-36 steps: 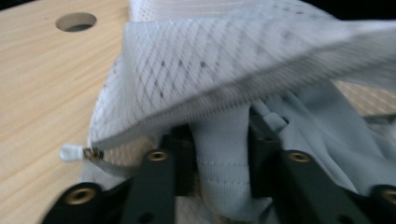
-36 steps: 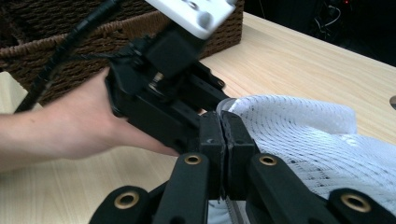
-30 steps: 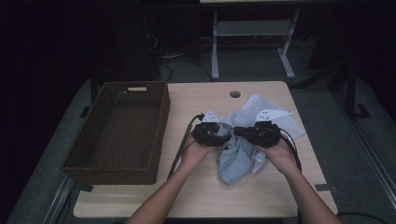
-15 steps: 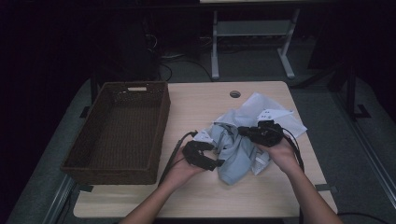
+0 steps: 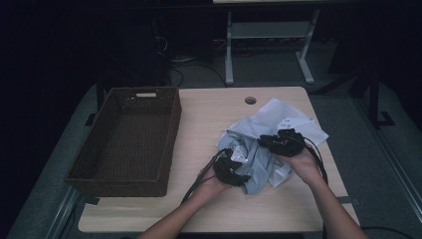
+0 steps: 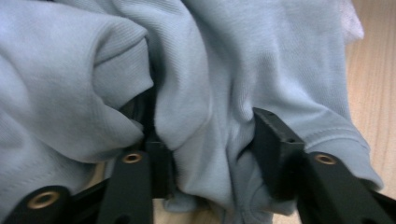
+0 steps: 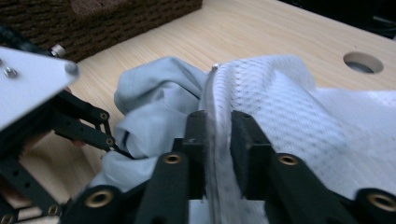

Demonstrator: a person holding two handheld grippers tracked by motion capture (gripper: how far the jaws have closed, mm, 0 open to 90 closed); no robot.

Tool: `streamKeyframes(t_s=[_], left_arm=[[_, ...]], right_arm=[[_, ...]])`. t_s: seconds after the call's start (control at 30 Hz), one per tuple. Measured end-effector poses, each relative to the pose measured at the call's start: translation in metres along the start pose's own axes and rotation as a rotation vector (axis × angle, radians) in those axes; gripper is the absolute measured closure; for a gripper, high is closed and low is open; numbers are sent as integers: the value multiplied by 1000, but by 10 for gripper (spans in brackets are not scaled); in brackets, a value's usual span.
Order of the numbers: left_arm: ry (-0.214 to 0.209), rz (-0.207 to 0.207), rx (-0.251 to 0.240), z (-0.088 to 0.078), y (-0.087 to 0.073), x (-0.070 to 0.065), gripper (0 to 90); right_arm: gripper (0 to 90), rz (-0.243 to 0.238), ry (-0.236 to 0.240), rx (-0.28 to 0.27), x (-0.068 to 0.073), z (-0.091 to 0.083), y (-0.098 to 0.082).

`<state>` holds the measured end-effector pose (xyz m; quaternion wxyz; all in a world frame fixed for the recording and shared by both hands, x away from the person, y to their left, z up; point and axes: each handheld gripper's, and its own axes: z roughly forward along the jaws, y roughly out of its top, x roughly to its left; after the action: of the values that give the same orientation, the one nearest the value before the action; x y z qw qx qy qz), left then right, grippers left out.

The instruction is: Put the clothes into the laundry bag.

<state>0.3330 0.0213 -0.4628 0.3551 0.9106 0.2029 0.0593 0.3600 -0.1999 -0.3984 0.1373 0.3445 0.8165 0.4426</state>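
Note:
A crumpled light blue garment point(image 5: 254, 167) lies on the wooden table point(image 5: 209, 114), with a white mesh garment point(image 5: 283, 117) lying partly under it at the back right. My left gripper point(image 5: 241, 175) is at the pile's near left edge. Its jaws have just been closing, and in the left gripper view point(image 6: 210, 135) they pinch a thick fold of the light blue garment point(image 6: 205, 93). My right gripper point(image 5: 264, 141) rests on top of the pile. Its jaws point(image 7: 218, 121) have just been opening, and an edge of the white mesh garment point(image 7: 280, 93) stands loosely in the narrow gap.
A dark brown wicker basket point(image 5: 119, 183) with nothing in it takes up the left of the table and shows in the right gripper view point(image 7: 116, 18). A round cable hole point(image 5: 250, 100) sits at the back middle. Black cables trail from both grippers. Bare wood lies between basket and clothes.
My left gripper has left the right gripper's side, swung down and toward the near left edge of the pile, and closed on the blue cloth. The right hand has stayed put.

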Motion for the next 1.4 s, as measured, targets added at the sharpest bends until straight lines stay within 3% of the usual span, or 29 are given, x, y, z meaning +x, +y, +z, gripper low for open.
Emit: streamKeyframes(t_s=[0.13, 0.33, 0.43, 0.5, 0.57, 0.63, 0.73, 0.87, 1.0, 1.1, 1.4], left_arm=[[-5, -1, -1, 0, -1, 1, 554], [3, -10, -2, 0, -1, 1, 584], [8, -15, -5, 0, -1, 2, 625], [10, -20, -5, 0, -1, 3, 681], [-1, -30, -9, 0, -1, 4, 745], [-18, -36, -11, -1, -2, 7, 803], [-59, -71, -19, -4, -3, 11, 822], [-79, -91, -77, -16, 2, 12, 827], [-64, -86, -173, -33, 15, 11, 828], [-42, -81, -209, -35, 28, 12, 828], [29, -124, -251, -8, 56, 16, 827]], right_arm=[[636, 15, -9, 17, -3, -8, -9], [574, -4, -16, 80, -1, -16, -29], [594, -28, -25, 108, 2, -8, -32], [706, -57, -45, 137, 5, -3, -34], [801, -53, -42, 139, 5, -4, -33], [852, -42, -32, 119, 4, -9, -31], [880, -29, -10, 79, 4, -18, -25], [882, -10, 20, 37, 4, -26, -21], [882, -13, 35, 19, 6, -30, -18], [883, -20, 45, 3, 9, -33, -15], [886, 4, 63, -40, 8, -44, -11]])
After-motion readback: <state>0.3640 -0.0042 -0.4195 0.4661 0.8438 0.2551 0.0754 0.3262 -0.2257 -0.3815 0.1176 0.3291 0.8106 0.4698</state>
